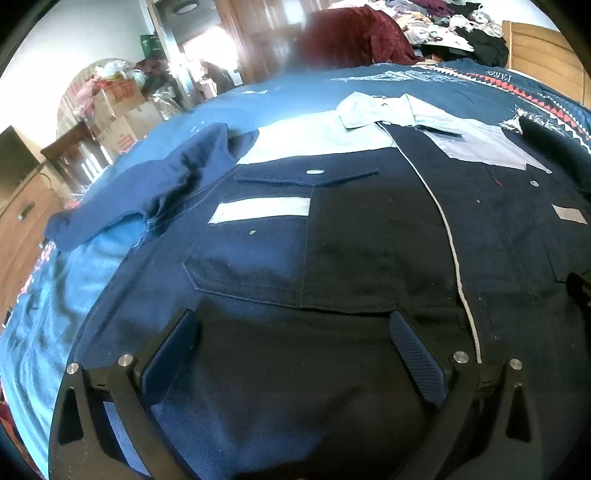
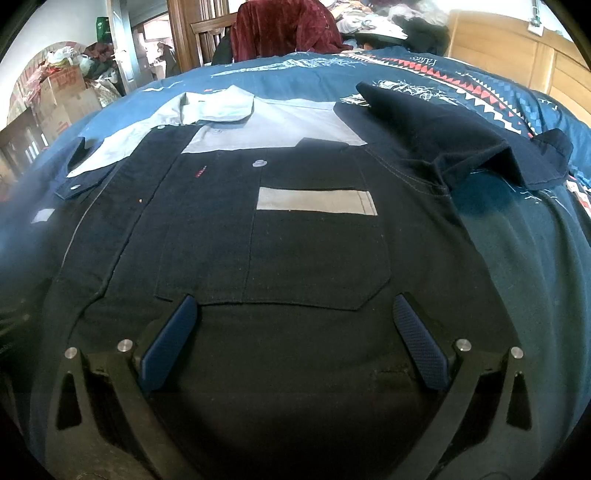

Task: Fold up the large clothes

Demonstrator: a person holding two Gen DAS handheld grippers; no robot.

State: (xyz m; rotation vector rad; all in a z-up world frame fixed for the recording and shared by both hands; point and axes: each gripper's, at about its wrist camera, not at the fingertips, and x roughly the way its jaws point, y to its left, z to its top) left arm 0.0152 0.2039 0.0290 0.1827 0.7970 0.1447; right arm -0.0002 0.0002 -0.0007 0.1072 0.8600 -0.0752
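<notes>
A large navy work shirt (image 1: 332, 240) with a pale grey collar and yoke lies face up, spread flat on the bed. Its left sleeve (image 1: 147, 184) is rumpled out to the side; its right sleeve (image 2: 461, 140) lies folded at an angle. My left gripper (image 1: 291, 325) hovers open just above the shirt's lower front, below the left chest pocket (image 1: 280, 236). My right gripper (image 2: 295, 310) is open too, low over the hem area beneath the right chest pocket (image 2: 314, 236). Nothing is between either pair of fingers.
The bed carries a blue patterned cover (image 2: 461, 77). A dark red garment (image 2: 284, 29) hangs over a chair beyond the bed, with a heap of clothes (image 1: 443, 26) behind. Cardboard boxes (image 1: 122, 114) and a wooden dresser (image 1: 22, 229) stand left; a wooden headboard (image 2: 517, 59) at right.
</notes>
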